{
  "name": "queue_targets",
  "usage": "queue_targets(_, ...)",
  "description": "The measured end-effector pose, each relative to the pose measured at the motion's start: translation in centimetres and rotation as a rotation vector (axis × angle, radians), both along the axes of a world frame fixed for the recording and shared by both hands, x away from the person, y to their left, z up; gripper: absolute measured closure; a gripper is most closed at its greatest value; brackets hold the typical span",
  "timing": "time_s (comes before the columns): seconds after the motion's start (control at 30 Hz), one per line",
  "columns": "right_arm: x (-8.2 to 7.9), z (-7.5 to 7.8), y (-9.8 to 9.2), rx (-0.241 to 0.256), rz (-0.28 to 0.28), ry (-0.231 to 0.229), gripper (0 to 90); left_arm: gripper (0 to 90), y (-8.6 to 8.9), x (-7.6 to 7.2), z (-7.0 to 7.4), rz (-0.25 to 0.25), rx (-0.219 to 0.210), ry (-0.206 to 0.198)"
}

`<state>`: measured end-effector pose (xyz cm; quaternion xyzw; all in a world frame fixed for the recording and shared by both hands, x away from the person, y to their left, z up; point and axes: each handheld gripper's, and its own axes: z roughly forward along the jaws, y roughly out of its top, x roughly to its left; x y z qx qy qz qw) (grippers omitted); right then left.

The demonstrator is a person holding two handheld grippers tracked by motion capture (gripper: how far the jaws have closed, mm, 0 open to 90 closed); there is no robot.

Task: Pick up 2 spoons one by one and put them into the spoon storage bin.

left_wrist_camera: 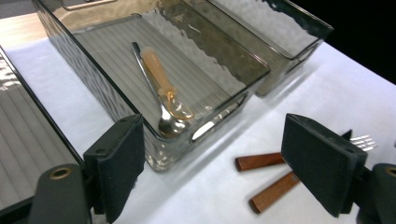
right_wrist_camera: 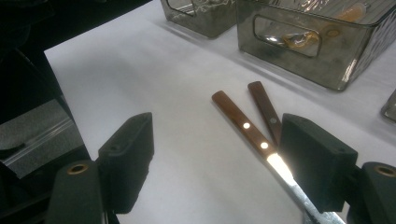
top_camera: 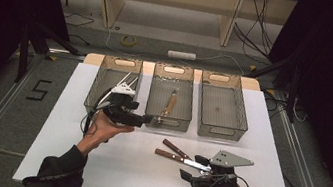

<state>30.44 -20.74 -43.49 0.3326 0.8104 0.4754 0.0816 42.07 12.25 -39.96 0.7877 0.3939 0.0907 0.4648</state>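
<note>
With your right gripper spread wide at lower right, grasp the stiff, light, slippery knife by its wooden handle.

A grey bin sits ahead of the right gripper. A white power strip lies farther off.
</note>
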Motion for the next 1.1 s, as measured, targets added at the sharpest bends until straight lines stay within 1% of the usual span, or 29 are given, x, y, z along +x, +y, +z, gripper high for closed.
queue_targets(0.07,0.0,0.0,0.0,-0.005,0.008,0.004,28.0,20.7,0.2,-0.5,-0.2,-0.013,0.005,-0.011)
queue_targets(0.1,0.1,0.0,0.0,-0.011,0.011,0.006,27.9,20.5,0.2,-0.7,-0.3,-0.014,0.005,-0.011)
queue_targets(0.2,0.2,-0.1,0.1,-0.013,0.017,0.012,28.0,20.0,0.5,-1.5,-0.5,-0.022,-0.011,-0.010)
queue_targets(0.3,0.3,-0.1,0.1,-0.024,0.026,0.014,28.0,19.4,0.8,-2.3,-0.7,-0.039,-0.001,-0.020)
queue_targets(0.4,0.5,0.0,0.1,-0.027,0.026,0.021,28.0,18.9,1.5,-3.0,-1.1,-0.035,-0.003,-0.026)
queue_targets(0.53,0.9,0.2,0.2,-0.048,0.037,0.020,28.0,18.6,2.5,-4.2,-1.6,-0.025,-0.012,-0.035)
queue_targets(0.57,1.0,0.2,0.2,-0.055,0.039,0.018,28.0,18.6,2.7,-4.4,-1.7,-0.024,-0.019,-0.035)
queue_targets(0.6,1.1,0.3,0.1,-0.057,0.040,0.020,28.0,18.6,3.0,-4.7,-1.8,-0.029,-0.022,-0.035)
queue_targets(0.9,2.5,0.5,0.6,-0.130,0.061,0.029,28.7,18.6,3.9,-6.5,-2.2,-0.015,-0.053,-0.066)
queue_targets(1.0,3.0,0.5,0.9,-0.153,0.067,0.035,28.8,18.6,4.1,-7.2,-2.4,-0.014,-0.053,-0.065)
queue_targets(1.07,3.3,0.5,1.0,-0.173,0.074,0.035,28.7,18.6,4.3,-7.6,-2.4,-0.015,-0.049,-0.078)
queue_targets(1.1,3.5,0.6,1.1,-0.182,0.078,0.043,28.7,18.6,4.3,-7.7,-2.4,-0.014,-0.047,-0.085)
